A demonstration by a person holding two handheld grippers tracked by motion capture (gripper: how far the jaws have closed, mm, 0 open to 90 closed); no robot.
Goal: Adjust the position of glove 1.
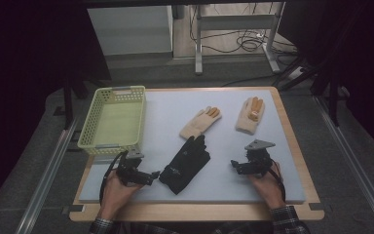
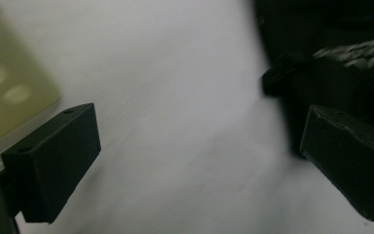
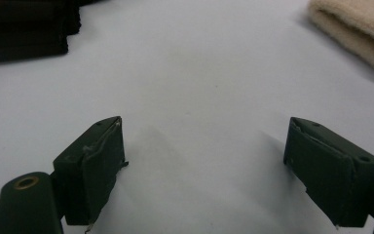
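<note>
A black glove [image 1: 185,163] lies flat in the middle of the white mat [image 1: 214,187], fingers pointing away. My left gripper [image 1: 152,176] sits just left of its cuff, open, with nothing between the pads. In the left gripper view the gripper [image 2: 199,165] has bare mat between its jaws and the black glove [image 2: 331,63] beside the right jaw. My right gripper [image 1: 234,165] stands open to the right of the glove. In the right gripper view the gripper [image 3: 204,165] is over bare mat, with the black glove [image 3: 24,29] at top left.
Two beige gloves with orange fingertips [image 1: 200,123] [image 1: 250,116] lie farther back on the mat; one cuff [image 3: 360,29] shows in the right gripper view. A pale green basket [image 1: 113,119] stands at the mat's left, its wall [image 2: 9,87] near my left jaw.
</note>
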